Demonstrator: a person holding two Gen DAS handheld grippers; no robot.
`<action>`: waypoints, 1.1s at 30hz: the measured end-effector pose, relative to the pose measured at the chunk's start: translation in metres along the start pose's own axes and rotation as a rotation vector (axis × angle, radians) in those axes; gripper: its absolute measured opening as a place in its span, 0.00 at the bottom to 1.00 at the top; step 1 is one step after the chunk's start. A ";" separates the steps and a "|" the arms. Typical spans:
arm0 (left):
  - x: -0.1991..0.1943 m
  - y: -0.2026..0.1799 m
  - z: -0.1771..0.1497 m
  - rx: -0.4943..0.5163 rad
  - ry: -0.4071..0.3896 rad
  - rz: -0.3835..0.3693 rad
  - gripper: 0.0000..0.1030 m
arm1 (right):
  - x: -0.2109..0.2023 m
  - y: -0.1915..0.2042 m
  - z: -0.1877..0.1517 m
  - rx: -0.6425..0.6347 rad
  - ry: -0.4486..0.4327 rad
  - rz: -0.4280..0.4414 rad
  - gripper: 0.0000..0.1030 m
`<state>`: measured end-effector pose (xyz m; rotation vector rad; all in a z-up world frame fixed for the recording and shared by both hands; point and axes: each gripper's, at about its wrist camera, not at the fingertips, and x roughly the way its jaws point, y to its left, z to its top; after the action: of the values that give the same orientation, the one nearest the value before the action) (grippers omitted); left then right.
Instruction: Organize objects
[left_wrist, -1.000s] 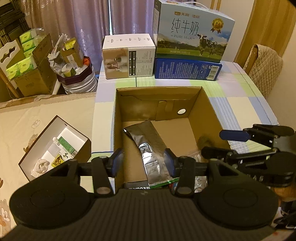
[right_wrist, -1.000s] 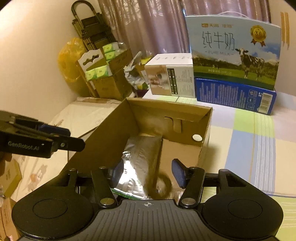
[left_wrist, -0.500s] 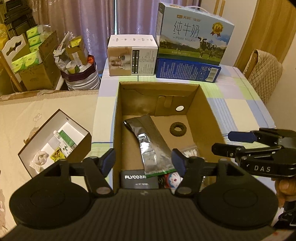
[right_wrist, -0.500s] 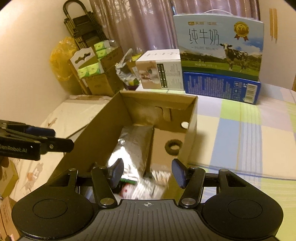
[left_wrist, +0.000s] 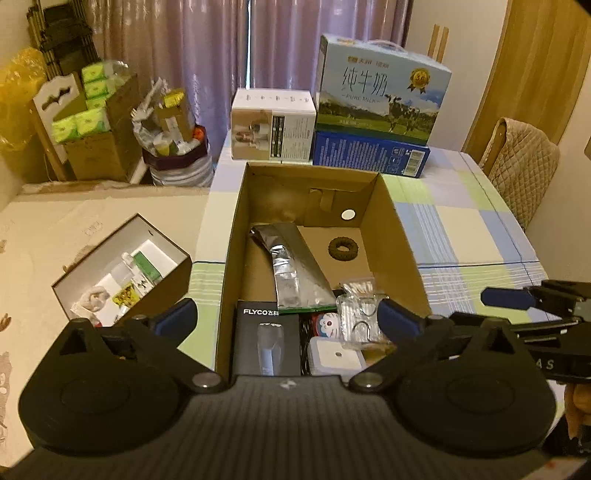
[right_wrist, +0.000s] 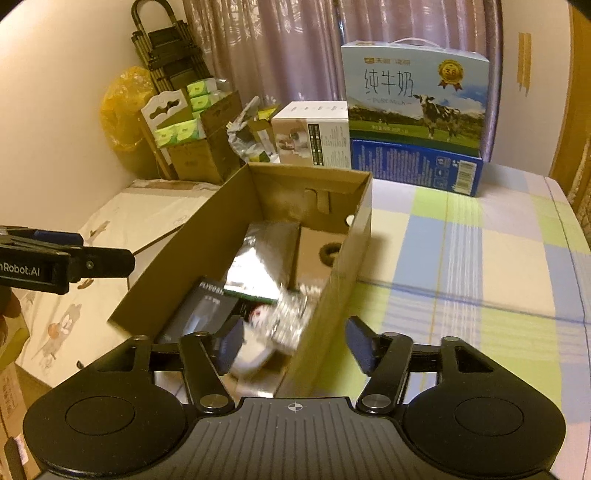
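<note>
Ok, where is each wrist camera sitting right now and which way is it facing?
Left wrist: sits above the near end of the cardboard box, looking down its length toward the milk carton; its own open left tool shows, with the right tool at the right edge.
Right wrist: sits at the box's near right corner, looking across it toward the curtain; its open right tool shows, the left tool at the left edge.
Shared: box, silver pouch, FLYCO box, milk carton.

Checked tablecloth (left_wrist: 461, 229) carries cardboard box (left_wrist: 402, 251), blue carton (left_wrist: 369, 153), white box (left_wrist: 273, 125)
</note>
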<state>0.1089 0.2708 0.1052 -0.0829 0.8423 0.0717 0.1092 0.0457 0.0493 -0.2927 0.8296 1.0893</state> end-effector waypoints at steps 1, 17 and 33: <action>-0.005 -0.003 -0.003 0.004 -0.004 0.002 0.99 | -0.004 0.000 -0.004 0.000 -0.002 -0.004 0.67; -0.050 -0.032 -0.059 -0.038 -0.035 0.012 0.99 | -0.061 -0.013 -0.049 0.048 -0.023 -0.040 0.77; -0.066 -0.051 -0.088 -0.031 -0.036 0.045 0.99 | -0.082 -0.010 -0.077 0.069 -0.037 -0.067 0.77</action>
<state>0.0048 0.2091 0.0989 -0.0915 0.8070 0.1283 0.0664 -0.0590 0.0548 -0.2402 0.8166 0.9989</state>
